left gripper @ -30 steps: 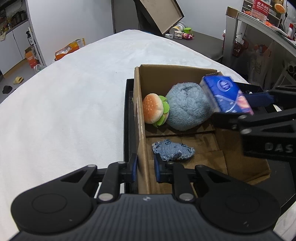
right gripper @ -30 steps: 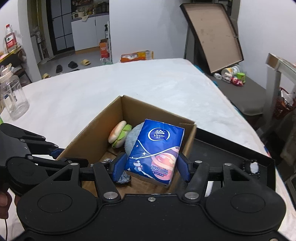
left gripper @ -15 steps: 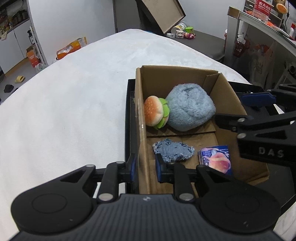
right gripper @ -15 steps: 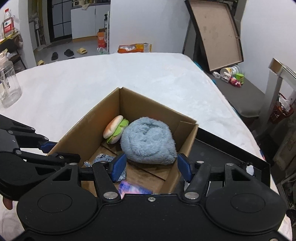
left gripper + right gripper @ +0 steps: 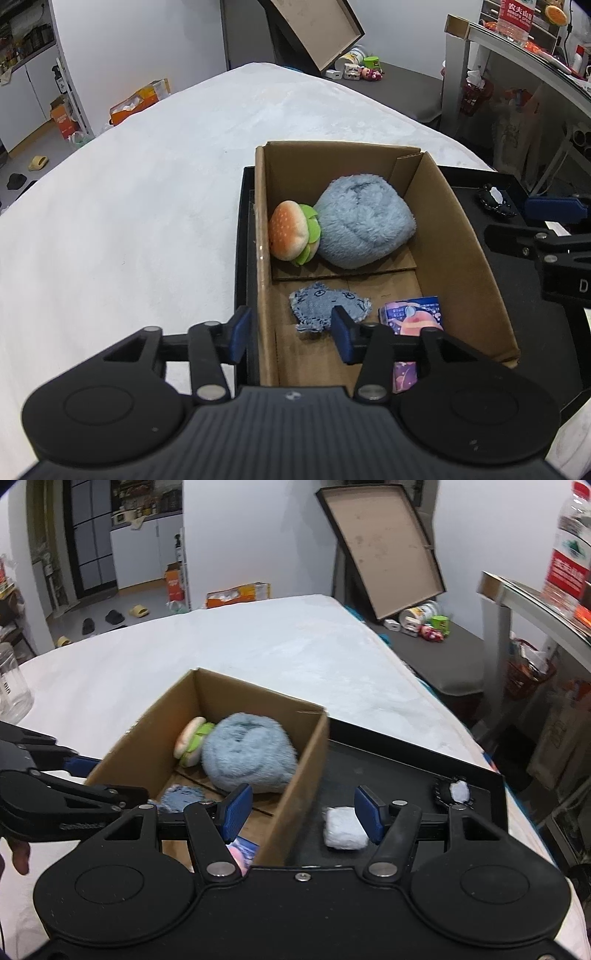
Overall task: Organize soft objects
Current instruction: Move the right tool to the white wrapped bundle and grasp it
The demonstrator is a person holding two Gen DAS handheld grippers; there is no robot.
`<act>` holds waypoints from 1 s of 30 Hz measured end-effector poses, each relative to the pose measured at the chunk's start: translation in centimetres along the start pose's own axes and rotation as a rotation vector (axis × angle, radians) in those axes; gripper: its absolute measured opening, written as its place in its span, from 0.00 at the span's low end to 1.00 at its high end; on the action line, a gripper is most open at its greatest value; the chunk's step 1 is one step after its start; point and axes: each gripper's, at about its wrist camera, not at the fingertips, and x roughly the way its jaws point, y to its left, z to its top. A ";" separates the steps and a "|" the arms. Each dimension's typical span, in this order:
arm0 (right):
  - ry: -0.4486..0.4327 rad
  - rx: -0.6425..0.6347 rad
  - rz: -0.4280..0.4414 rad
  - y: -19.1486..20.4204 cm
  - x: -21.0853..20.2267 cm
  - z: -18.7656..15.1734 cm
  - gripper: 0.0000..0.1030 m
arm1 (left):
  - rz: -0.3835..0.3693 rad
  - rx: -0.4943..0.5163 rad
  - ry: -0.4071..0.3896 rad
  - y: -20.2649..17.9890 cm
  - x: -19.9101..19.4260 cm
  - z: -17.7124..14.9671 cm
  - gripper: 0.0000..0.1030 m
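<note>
A cardboard box (image 5: 461, 236) stands on a black tray (image 5: 399, 771). In it lie a burger plush (image 5: 290, 236), a fluffy blue plush (image 5: 362, 225), a denim patch toy (image 5: 327, 304) and a blue tissue pack (image 5: 413, 314). My left gripper (image 5: 291, 330) is open, its jaws on either side of the box's near left wall, apart from it. My right gripper (image 5: 301, 810) is open and empty over the box's right wall. A white soft pad (image 5: 343, 829) lies on the tray between the right fingers.
The tray sits on a white bed (image 5: 129, 206). A small black-and-white item (image 5: 456, 790) lies at the tray's far right corner. A clear jar (image 5: 11, 686) stands on the bed at left. A shelf with a bottle (image 5: 565, 550) is on the right.
My right gripper opened and dropped the tissue pack into the box, then moved right over the tray. My left gripper opened off the box's left wall.
</note>
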 end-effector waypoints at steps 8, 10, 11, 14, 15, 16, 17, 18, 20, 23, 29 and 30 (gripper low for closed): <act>0.020 0.034 -0.027 -2.2 0.7 -1.0 0.59 | 0.004 0.014 0.000 -0.6 0.1 0.3 0.55; 0.028 0.045 -0.027 -2.6 1.0 -1.3 0.59 | 0.005 0.016 -0.002 -0.8 0.2 0.3 0.58; 0.031 0.053 -0.027 -2.8 1.3 -1.4 0.59 | 0.005 0.020 -0.002 -0.9 0.2 0.3 0.59; 0.042 0.067 -0.015 -3.4 1.9 -1.8 0.60 | 0.015 0.040 -0.003 -1.3 0.3 0.5 0.62; 0.047 0.072 -0.009 -3.5 2.1 -1.9 0.60 | 0.019 0.046 -0.004 -1.4 0.4 0.5 0.63; 0.052 0.078 -0.002 -3.7 2.3 -2.0 0.60 | 0.025 0.051 -0.005 -1.6 0.4 0.6 0.63; 0.057 0.085 0.006 -4.0 2.5 -2.2 0.61 | 0.029 0.052 -0.005 -1.7 0.5 0.7 0.63; 0.062 0.093 0.011 -4.2 2.7 -2.3 0.62 | 0.032 0.052 -0.004 -1.7 0.6 0.7 0.63; 0.070 0.103 0.019 -4.6 3.1 -2.5 0.63 | 0.041 0.051 -0.003 -1.8 0.8 0.9 0.63; 0.084 0.119 0.039 -5.2 3.9 -2.8 0.64 | 0.051 0.057 -0.001 -2.1 1.1 1.1 0.63; 0.107 0.154 0.089 -6.5 5.7 -3.5 0.65 | 0.066 0.069 0.003 -2.5 1.6 1.5 0.64; 0.110 0.155 0.097 -6.5 5.9 -3.6 0.65 | 0.071 0.071 0.004 -2.6 1.7 1.5 0.64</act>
